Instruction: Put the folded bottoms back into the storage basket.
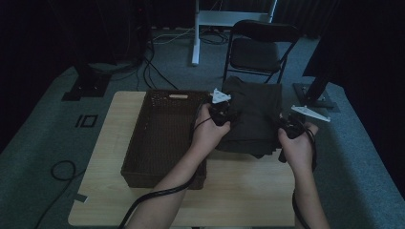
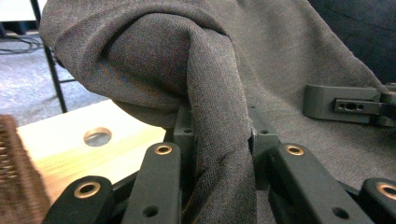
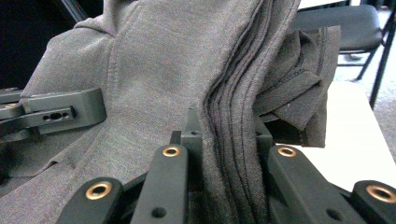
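Grey garment (image 1: 255,117), folded, lying on wooden table (image 1: 239,191) right of brown woven basket (image 1: 162,138), between both hands. Left gripper (image 2: 219,135) clamped on a bunched fold. Right gripper (image 3: 224,135) clamped on stacked layered edges.

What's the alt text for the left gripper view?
A fold of grey cloth is pinched between the left gripper's black fingers, bunched into a loop above them. Behind it lie a pale wooden table with a round hole, a brown basket's edge at left, and the right gripper at right.
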Motion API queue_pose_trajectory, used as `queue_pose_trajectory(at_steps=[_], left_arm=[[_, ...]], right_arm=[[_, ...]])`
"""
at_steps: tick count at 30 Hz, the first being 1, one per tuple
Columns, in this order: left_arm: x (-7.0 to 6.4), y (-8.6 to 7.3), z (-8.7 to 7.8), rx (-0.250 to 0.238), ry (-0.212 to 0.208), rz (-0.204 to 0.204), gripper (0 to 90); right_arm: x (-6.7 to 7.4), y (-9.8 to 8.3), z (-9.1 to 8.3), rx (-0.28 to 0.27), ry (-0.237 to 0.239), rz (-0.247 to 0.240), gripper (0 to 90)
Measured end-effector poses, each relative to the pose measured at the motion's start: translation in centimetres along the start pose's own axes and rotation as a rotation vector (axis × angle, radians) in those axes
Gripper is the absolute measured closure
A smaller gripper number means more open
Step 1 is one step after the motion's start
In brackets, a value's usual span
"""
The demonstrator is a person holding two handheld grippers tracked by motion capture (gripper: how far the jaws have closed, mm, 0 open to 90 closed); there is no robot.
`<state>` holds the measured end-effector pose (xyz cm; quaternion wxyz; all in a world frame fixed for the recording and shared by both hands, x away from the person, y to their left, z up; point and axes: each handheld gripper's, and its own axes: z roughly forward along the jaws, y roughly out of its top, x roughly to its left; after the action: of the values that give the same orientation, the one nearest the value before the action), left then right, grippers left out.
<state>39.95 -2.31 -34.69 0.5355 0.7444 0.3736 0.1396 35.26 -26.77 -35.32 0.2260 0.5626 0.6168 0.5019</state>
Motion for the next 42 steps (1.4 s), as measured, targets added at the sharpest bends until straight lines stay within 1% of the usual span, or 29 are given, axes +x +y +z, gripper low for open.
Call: queue_pose_trajectory(at_steps=[8,11,15,19,25,31,37,42], left_arm=[[1.8,0.8,-2.9,-0.011,0.029,0.0,72.0],[2.5,0.9,-3.8,-0.012,0.039,0.002,72.0],[3.6,0.9,-5.1,-0.016,0.052,-0.009,71.9],[4.6,0.8,-6.5,-0.025,0.071,-0.018,71.9],[6.5,0.4,-8.9,-0.022,0.094,-0.032,71.9],[8.1,0.4,-11.2,-0.029,0.121,-0.031,71.9],[9.9,0.0,-13.5,-0.032,0.147,-0.05,71.8],[11.6,-0.6,-14.9,-0.024,0.167,-0.067,71.7]], right_arm=[[3.2,1.3,0.8,0.002,0.03,-0.04,76.0],[4.2,1.5,1.3,0.005,0.041,-0.049,75.9],[5.5,1.7,2.0,0.009,0.062,-0.054,75.9],[7.0,1.9,2.7,0.009,0.082,-0.068,75.8],[9.5,1.8,4.1,0.021,0.117,-0.083,75.8],[12.0,2.1,5.1,0.027,0.138,-0.104,75.8],[14.7,2.3,6.3,0.039,0.164,-0.127,75.8],[16.8,2.0,7.5,0.053,0.184,-0.137,75.7]])
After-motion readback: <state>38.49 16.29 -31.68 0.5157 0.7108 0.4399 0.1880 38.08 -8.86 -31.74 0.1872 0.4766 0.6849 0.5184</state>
